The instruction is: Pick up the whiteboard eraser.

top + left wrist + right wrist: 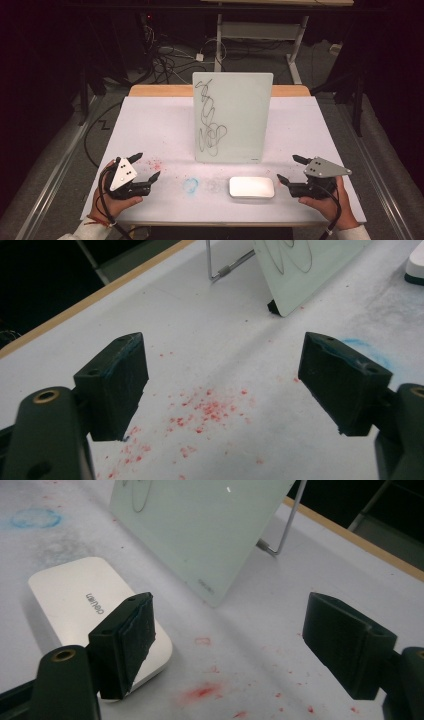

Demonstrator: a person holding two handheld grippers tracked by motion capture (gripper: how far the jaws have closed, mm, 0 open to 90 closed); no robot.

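A small whiteboard (pixel 232 117) stands propped upright at mid-table, with a black scribble (pixel 209 120) down its left side. In front of it lies a flat white eraser block (pixel 251 187). My left gripper (pixel 146 167) rests near the front left edge, open, nothing between its jaws. My right gripper (pixel 290 169) sits at the front right, just right of the eraser, also open and empty. The left gripper view has the whiteboard's lower corner (pixel 300 275) ahead. The right gripper view has the eraser (pixel 85 605) behind my left-hand jaw and the whiteboard (pixel 200 525) beyond.
The white table top (pixel 150 125) carries red marker specks (pixel 205 407) and a blue smudge ring (pixel 190 185) left of the eraser. A wire stand (pixel 282 527) props the board from behind. The wooden table edge (pixel 160 90) runs along the back; cables lie on the floor beyond.
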